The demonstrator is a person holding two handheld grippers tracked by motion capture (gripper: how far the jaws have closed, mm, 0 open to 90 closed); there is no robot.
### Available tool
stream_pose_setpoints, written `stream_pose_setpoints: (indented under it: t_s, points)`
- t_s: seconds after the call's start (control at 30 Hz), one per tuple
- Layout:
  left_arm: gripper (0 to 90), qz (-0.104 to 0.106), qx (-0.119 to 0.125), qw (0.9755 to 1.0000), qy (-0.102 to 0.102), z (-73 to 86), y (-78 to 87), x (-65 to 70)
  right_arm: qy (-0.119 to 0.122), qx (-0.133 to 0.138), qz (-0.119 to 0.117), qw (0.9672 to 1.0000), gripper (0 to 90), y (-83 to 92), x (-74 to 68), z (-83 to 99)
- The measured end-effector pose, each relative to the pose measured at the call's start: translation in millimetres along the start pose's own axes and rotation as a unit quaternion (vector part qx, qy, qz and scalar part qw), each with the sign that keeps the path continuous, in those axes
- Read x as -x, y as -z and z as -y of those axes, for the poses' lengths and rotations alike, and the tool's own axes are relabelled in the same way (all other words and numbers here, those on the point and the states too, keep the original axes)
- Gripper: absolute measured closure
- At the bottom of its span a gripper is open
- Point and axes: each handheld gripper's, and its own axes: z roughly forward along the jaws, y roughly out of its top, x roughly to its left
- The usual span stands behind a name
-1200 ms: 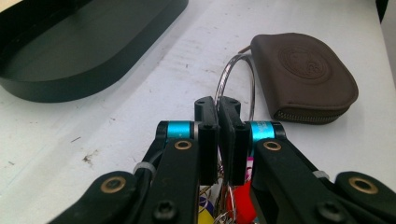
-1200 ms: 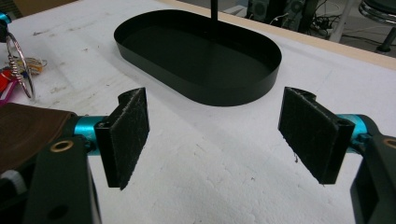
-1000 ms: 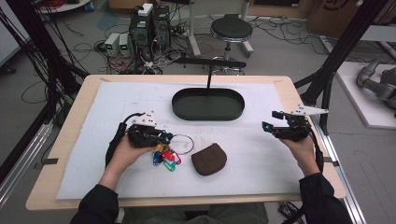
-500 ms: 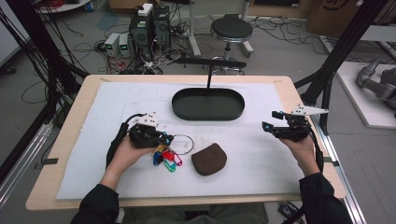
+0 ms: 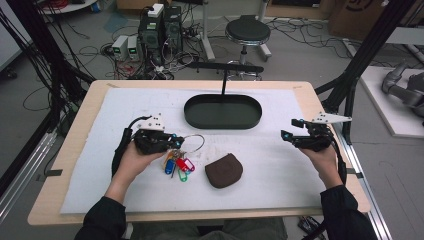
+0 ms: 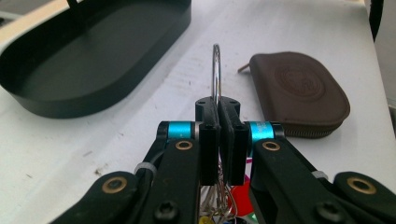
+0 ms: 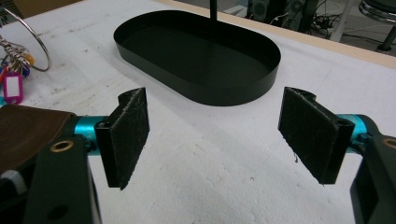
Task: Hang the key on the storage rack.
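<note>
High view: a wooden table (image 5: 60, 165) covered by a white, slightly pitted foam sheet (image 5: 280, 175) carries, at the far centre, a shallow black oval tray (image 5: 222, 122) with a low upright wall and a thin black post rising from its far edge. The left gripper (image 5: 176, 142), at the near left of the sheet, is clenched on the thin round metal key ring (image 5: 196, 143); a bunch of keys with blue, red and green plastic tags (image 5: 177, 165) lies on the sheet just near of the jaws. Left gripper view: the two flat black pads meet on the ring's wire, which stands up as a bright narrow arc (image 6: 216, 70) above them; turquoise metal collars sit behind each pad, and brass-coloured rivets mark the black linkage. To the right of the ring lies a brown rounded pouch (image 6: 303, 93) of leather-like material, with an embossed circular mark on its face and a zip along its edge; it rests near, not touching, the keys. Right gripper view: the right gripper (image 7: 215, 126), at the right of the sheet and well apart from the keys, has its jaws released and spread wide, nothing between them; its rectangular pads (image 7: 128, 133) show a coarse, fibrous black surface.
</note>
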Motion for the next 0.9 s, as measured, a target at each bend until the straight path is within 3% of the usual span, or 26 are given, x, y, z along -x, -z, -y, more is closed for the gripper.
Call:
stream_pose_setpoints:
  t_s: [0.43,0.9]
  points:
    - [86.6,-0.023,0.037,0.9989,-0.019,-28.6,13.6,1.9,0.001,0.001,0.001,1.0,25.4,-0.9,0.5,0.0]
    - [86.6,-0.052,0.084,0.9949,-0.018,-63.3,25.1,-14.0,0.001,-0.001,0.004,1.0,25.5,-1.0,0.8,0.1]
